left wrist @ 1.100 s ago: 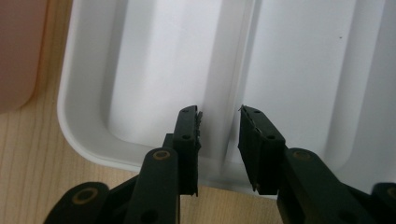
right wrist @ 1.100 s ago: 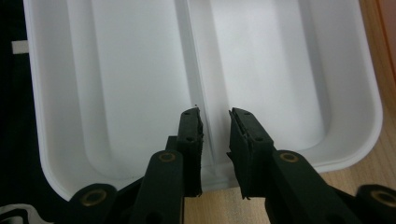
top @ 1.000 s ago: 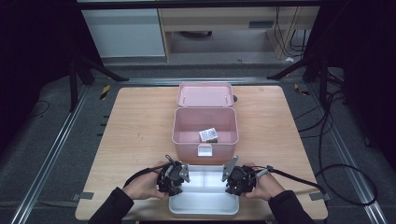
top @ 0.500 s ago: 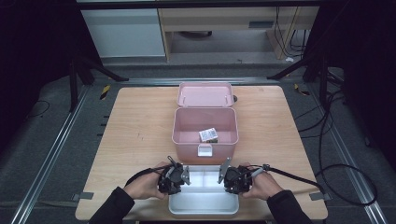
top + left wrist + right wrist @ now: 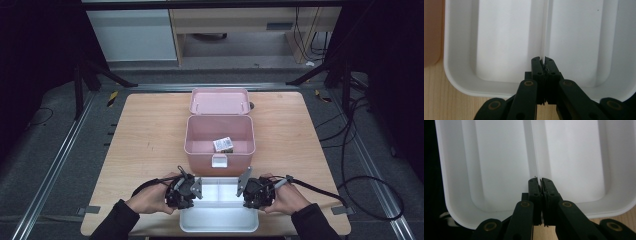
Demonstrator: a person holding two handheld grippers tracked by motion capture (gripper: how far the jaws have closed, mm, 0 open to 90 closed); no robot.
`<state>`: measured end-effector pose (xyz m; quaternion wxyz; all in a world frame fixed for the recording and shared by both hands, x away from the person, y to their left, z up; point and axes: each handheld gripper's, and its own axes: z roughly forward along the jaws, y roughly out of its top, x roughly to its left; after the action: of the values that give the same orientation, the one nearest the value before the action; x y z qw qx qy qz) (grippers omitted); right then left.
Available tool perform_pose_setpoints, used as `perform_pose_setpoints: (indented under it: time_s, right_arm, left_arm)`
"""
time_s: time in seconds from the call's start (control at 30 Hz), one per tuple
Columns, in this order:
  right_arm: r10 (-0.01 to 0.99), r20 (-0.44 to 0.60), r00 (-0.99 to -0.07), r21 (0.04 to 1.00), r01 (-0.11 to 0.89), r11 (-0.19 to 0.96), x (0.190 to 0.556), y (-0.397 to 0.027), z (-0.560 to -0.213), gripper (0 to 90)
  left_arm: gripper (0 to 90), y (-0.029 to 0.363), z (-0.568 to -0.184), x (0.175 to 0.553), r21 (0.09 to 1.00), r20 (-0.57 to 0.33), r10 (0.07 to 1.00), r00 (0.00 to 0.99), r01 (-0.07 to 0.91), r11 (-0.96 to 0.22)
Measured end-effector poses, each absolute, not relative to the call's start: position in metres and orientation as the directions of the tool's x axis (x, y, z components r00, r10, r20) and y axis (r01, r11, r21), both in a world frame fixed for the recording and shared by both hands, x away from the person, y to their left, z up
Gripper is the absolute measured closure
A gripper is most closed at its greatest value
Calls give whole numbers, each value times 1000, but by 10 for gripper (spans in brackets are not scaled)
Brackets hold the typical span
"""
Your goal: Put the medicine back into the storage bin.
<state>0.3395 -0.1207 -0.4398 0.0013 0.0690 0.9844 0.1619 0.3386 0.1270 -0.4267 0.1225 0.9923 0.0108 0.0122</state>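
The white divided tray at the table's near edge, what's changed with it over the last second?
Little has changed: the white divided plastic tray lies in the same place, and the left gripper and right gripper stay clamped on its centre divider, one from each side. The open pink plastic box and the small packet inside haven't moved.

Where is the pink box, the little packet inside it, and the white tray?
pink box (image 5: 220, 152), high view, front wall.
little packet (image 5: 223, 144), high view, its top face.
white tray (image 5: 219, 222), high view, bare floor of the near compartment.
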Motion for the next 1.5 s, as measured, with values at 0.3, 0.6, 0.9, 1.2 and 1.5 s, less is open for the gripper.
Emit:
perform_pose_setpoints:
  time_s: [0.3,0.6,0.9,1.2,1.5]
  right_arm:
    - [134,14,-991,347,131,929,326,-125,-396,874]
    - [120,-10,-993,416,105,903,333,-136,-348,875]
    - [127,-56,-990,453,87,887,364,-139,-304,876]
    - [140,-80,-987,436,92,895,410,-138,-283,873]
    - [155,-80,-985,447,103,889,453,-136,-286,874]
  left_arm:
    - [886,125,-378,329,248,28,0,1000,-7,-969]
    - [890,126,-328,337,275,57,-1,998,-16,-961]
    - [890,128,-280,369,281,112,-11,994,-43,-959]
    - [894,129,-269,421,298,110,-15,994,-47,-953]
    - [891,134,-278,472,321,69,-5,998,-27,-947]
